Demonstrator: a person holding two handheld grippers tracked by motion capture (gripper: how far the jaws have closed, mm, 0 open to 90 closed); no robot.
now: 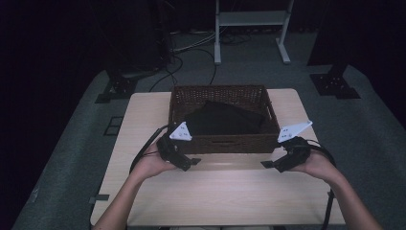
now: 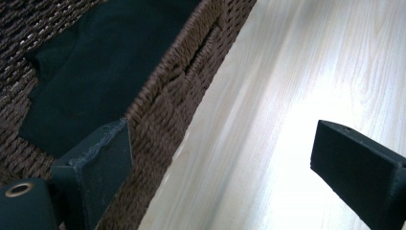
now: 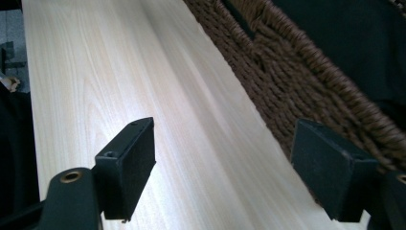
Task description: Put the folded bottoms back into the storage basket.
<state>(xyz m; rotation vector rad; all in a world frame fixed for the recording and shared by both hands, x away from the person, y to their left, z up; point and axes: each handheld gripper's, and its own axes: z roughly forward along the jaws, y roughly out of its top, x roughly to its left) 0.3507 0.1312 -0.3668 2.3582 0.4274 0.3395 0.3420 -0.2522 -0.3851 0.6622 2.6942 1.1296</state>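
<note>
Basket (image 1: 224, 143) at 12 o'clock on worktop (image 1: 225, 191) already holds black cloth (image 1: 222, 120). Left gripper (image 1: 189, 163) and right gripper (image 1: 270, 164) hover, jaws released, empty; looks basically done.

Jaws wide apart over table (image 3: 119, 72); wicker basket (image 3: 287, 81) beside, perhaps touching.

The basket (image 1: 224, 143) wall hides the near edge of the dark cloth (image 1: 222, 120); its folds are too dark to read. Both forearms are cut off at the bottom edge of the high view
</note>
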